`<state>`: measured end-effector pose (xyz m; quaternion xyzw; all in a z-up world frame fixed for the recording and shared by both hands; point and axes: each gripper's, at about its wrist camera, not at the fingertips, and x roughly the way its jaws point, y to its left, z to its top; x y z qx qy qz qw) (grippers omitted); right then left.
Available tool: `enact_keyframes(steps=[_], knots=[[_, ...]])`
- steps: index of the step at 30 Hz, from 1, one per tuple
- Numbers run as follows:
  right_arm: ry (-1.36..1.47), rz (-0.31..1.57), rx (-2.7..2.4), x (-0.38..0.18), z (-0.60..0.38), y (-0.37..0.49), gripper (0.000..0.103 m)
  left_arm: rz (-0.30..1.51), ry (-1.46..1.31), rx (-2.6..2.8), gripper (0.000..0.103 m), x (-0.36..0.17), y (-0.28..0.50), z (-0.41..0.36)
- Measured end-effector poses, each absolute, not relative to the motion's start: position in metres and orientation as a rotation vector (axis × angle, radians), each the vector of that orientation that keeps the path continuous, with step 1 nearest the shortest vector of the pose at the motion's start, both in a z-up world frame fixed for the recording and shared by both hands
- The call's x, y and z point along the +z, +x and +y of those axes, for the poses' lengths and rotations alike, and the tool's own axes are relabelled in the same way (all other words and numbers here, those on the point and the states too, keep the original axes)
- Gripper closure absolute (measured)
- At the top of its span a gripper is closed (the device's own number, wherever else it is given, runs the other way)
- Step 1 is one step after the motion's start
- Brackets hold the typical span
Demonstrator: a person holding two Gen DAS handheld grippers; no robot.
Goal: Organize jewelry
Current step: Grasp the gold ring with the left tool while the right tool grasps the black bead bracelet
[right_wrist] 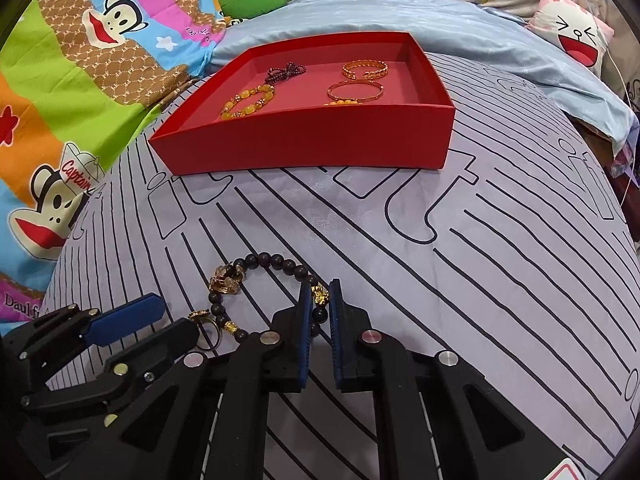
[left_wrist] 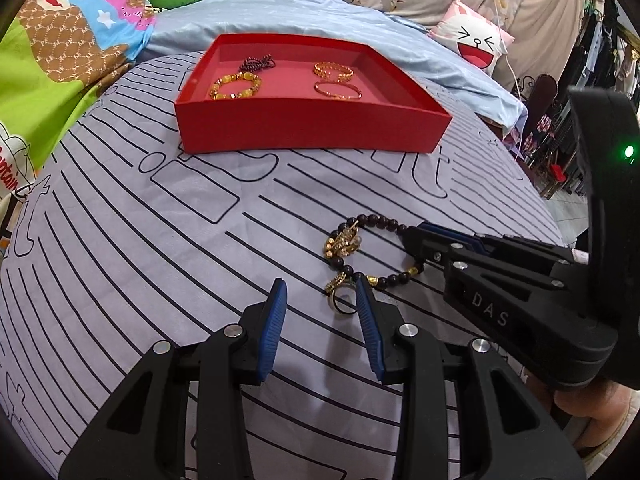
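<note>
A dark bead bracelet with gold charms lies on the striped bedsheet, also in the right wrist view. A gold ring lies beside it, also in the right wrist view. My right gripper is shut on the bracelet's right side; it shows in the left wrist view. My left gripper is open, its right finger next to the ring; it shows in the right wrist view. A red tray farther back, also in the right wrist view, holds several bracelets and bangles.
A light blue pillow lies behind the tray. A colourful cartoon blanket covers the left side. A white cartoon cushion sits at the back right. The bed's edge drops off at the right.
</note>
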<state>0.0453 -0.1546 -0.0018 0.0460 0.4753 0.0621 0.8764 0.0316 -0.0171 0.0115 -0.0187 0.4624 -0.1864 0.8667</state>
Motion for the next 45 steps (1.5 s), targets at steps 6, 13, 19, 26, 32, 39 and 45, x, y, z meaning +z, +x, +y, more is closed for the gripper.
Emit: enact_keyframes(steps=[6,13,19,26,32,39,45], knots=[[0.097,0.992,0.130,-0.002,-0.155,0.046,0.095,0.976,-0.038,-0.390,0.069,0.008,0.033,-0.020],[0.101,0.993,0.130,-0.001,-0.155,0.046,0.095,0.965,0.012,-0.367,0.070,0.007,0.032,-0.025],[0.104,0.993,0.131,-0.001,-0.155,0.046,0.095,0.964,0.012,-0.313,0.070,0.008,0.034,-0.007],[0.107,0.995,0.131,-0.001,-0.156,0.046,0.095,0.932,0.011,-0.363,0.068,0.019,0.029,-0.018],[0.109,0.994,0.131,-0.001,-0.156,0.045,0.095,0.958,0.041,-0.381,0.068,0.008,0.027,-0.030],[0.111,0.995,0.130,-0.001,-0.157,0.045,0.095,0.948,0.039,-0.376,0.083,0.005,0.027,-0.028],[0.116,0.990,0.142,0.004,-0.155,0.046,0.095,0.943,0.027,-0.381,0.084,0.007,0.027,-0.024]])
